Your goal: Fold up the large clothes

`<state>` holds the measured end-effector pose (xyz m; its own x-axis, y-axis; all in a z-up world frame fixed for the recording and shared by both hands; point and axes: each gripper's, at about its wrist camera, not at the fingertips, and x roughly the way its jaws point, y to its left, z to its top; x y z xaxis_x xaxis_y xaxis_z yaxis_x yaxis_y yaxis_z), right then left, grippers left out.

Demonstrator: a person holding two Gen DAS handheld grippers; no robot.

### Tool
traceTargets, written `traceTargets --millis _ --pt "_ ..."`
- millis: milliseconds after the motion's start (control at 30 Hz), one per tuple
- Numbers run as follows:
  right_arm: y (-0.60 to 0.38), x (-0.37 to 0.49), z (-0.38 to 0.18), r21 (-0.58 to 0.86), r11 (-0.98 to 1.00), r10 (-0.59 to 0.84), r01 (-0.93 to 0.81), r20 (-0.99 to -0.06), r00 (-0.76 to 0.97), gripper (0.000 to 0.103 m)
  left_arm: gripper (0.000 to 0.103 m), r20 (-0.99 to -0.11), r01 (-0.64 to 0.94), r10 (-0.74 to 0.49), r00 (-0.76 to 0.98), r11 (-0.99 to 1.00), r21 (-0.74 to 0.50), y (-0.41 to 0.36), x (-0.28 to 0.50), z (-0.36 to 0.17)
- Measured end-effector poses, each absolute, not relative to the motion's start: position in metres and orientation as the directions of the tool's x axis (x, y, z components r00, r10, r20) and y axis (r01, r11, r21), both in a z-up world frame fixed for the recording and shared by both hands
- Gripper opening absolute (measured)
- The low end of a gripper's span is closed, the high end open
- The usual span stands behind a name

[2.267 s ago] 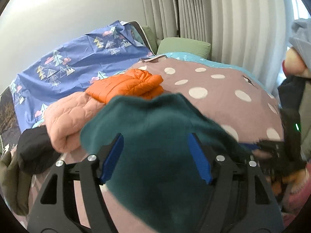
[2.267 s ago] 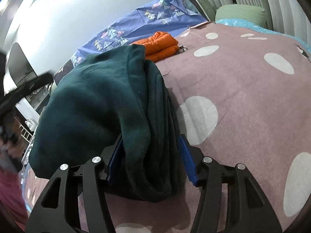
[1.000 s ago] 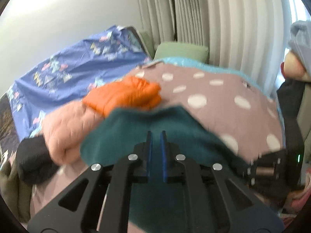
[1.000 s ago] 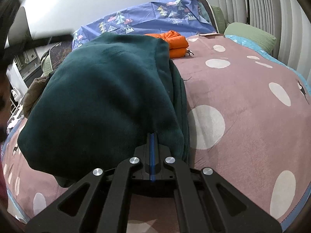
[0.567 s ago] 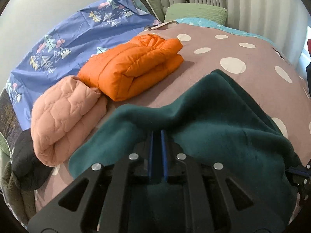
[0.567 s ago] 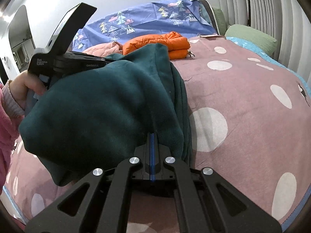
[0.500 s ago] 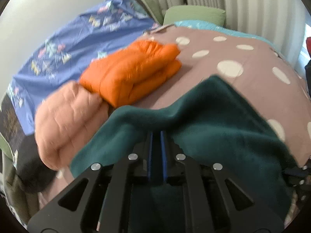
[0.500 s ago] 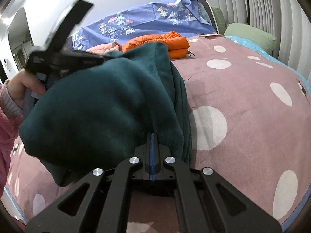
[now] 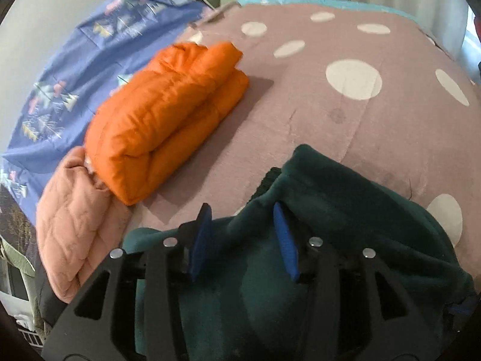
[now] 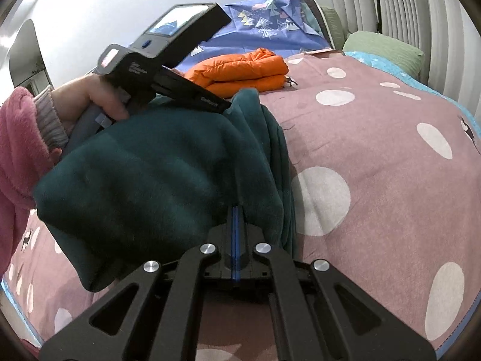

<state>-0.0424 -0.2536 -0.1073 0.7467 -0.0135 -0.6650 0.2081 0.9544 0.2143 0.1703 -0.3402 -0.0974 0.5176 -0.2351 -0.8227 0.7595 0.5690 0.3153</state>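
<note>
A folded dark green fleece garment (image 9: 345,240) lies on the mauve dotted bedspread (image 9: 315,105). My left gripper (image 9: 243,225) is open over its far edge, blue fingers (image 9: 201,237) apart, with a fold of fleece rising between them. In the right wrist view the green fleece (image 10: 168,174) bulges up. My right gripper (image 10: 236,210) is shut on its near edge. The left gripper (image 10: 222,106) rests on top of the fleece there, held by a hand.
A folded orange puffer jacket (image 9: 168,114) lies left of the fleece, also seen in the right wrist view (image 10: 240,69). A folded pink quilted garment (image 9: 75,210) sits beside it. A blue patterned sheet (image 9: 75,69), green pillow (image 10: 384,51) and curtains stand behind.
My left gripper has opened and let go of the fleece edge, and has moved forward and down over the bed. My right gripper stays shut on the fleece.
</note>
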Motion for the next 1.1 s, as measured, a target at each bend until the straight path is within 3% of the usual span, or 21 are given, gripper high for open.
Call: traceTargets --millis 200,300,433,600,700,800,967,1033,1067,1100 --pt "-0.258 -0.047 -0.109 0.252 0.947 0.019 0.201 -0.667 0.745 0.000 0.051 -0.719 0.694 -0.358 0.596 0.680 0.237 -0.271 0.159 -0.027" --pt "-0.257 -0.047 -0.109 0.251 0.946 0.013 0.206 -0.664 0.748 0.000 0.051 -0.720 0.665 -0.410 0.559 0.741 0.094 -0.215 0.173 -0.014" --pt "-0.254 -0.046 -0.109 0.243 0.948 0.007 0.204 -0.660 0.751 0.000 0.050 -0.766 0.650 -0.467 0.442 0.755 -0.086 -0.173 0.187 -0.053" --pt "-0.255 -0.042 -0.107 0.244 0.948 0.007 0.205 -0.659 0.752 0.000 0.052 -0.754 0.580 -0.495 0.433 0.793 -0.187 -0.172 0.194 -0.104" --pt "-0.256 -0.043 -0.107 0.250 0.947 0.016 0.199 -0.658 0.753 0.000 0.052 -0.772 0.600 -0.451 0.448 0.792 -0.114 -0.179 0.191 -0.095" --pt "-0.261 -0.045 -0.109 0.288 0.937 0.042 0.198 -0.655 0.754 0.000 0.049 -0.747 0.612 -0.357 0.560 0.786 0.084 -0.188 0.167 -0.058" --pt "-0.265 -0.046 -0.110 0.318 0.929 0.068 0.188 -0.649 0.758 0.000 0.062 -0.664 0.755 -0.556 0.500 0.656 0.019 -0.203 0.117 -0.014" --pt "-0.264 -0.046 -0.109 0.314 0.931 0.066 0.188 -0.649 0.758 0.000 0.064 -0.702 0.803 -0.551 0.452 0.593 0.051 -0.227 0.103 -0.028" --pt "-0.264 -0.046 -0.110 0.308 0.931 0.058 0.195 -0.654 0.754 0.000 0.065 -0.741 0.807 -0.488 0.461 0.578 0.122 -0.245 0.096 -0.054" --pt "-0.265 -0.047 -0.112 0.301 0.932 0.047 0.204 -0.658 0.752 0.000 0.066 -0.703 0.789 -0.472 0.531 0.579 0.206 -0.251 0.088 -0.067"
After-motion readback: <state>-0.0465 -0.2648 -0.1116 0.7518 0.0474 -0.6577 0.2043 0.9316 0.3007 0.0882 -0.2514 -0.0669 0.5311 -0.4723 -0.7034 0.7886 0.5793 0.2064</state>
